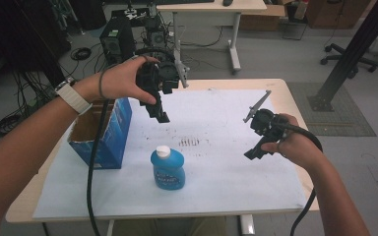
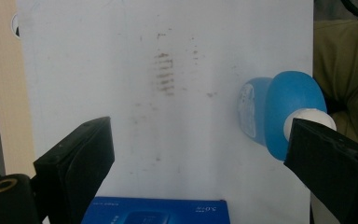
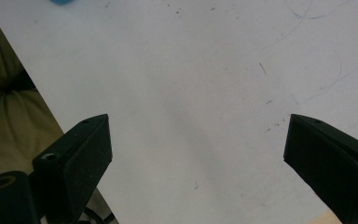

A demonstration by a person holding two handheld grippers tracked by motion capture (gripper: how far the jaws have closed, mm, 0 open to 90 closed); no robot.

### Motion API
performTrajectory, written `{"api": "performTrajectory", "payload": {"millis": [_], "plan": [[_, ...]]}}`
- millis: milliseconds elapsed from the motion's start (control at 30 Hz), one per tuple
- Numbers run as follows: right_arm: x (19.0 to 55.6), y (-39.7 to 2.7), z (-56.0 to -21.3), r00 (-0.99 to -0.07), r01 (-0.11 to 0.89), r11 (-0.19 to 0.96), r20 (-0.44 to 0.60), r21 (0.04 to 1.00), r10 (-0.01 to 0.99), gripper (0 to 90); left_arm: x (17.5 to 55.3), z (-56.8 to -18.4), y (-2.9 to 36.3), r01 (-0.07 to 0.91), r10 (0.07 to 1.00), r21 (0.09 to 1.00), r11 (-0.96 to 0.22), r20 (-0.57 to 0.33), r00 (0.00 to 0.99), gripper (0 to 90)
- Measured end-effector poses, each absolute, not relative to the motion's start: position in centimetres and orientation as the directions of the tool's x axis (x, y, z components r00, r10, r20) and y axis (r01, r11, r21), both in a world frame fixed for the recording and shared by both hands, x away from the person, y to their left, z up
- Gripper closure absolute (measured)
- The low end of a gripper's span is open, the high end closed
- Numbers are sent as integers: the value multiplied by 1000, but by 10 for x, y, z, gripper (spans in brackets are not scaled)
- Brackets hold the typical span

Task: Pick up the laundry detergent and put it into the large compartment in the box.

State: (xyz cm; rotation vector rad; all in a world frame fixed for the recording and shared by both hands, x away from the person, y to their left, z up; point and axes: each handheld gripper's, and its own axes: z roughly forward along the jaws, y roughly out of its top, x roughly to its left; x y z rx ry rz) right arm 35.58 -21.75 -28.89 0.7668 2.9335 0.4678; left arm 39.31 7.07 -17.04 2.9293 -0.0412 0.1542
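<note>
A blue bottle [image 1: 168,168] with a white cap stands upright on the white sheet [image 1: 216,123] near the table's front. My left gripper [image 1: 159,114] hangs in the air above and behind it, beside the blue box, jaws open and empty. In the left gripper view [image 2: 198,154] the bottle [image 2: 279,112] lies off to the right, partly behind the right jaw. At the right side of the table my right gripper [image 1: 252,154] hovers low over the sheet, open with nothing between its jaws. The right gripper view [image 3: 198,149] looks down on bare sheet.
An open blue cardboard box [image 1: 103,130] stands at the table's left edge, its top also in the left gripper view [image 2: 158,212]. A smudged patch [image 1: 189,142] marks the sheet's middle. Cables trail from both grippers. Behind the table are a desk, a computer tower and a black post.
</note>
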Motion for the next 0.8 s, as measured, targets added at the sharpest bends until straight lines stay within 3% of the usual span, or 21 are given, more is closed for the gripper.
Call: {"api": "performTrajectory", "payload": {"millis": [800], "plan": [[352,-219,-290,-867,478,825,9,301,499,81,381,-159,76,-40,-16,238,-970,102,995,76]]}}
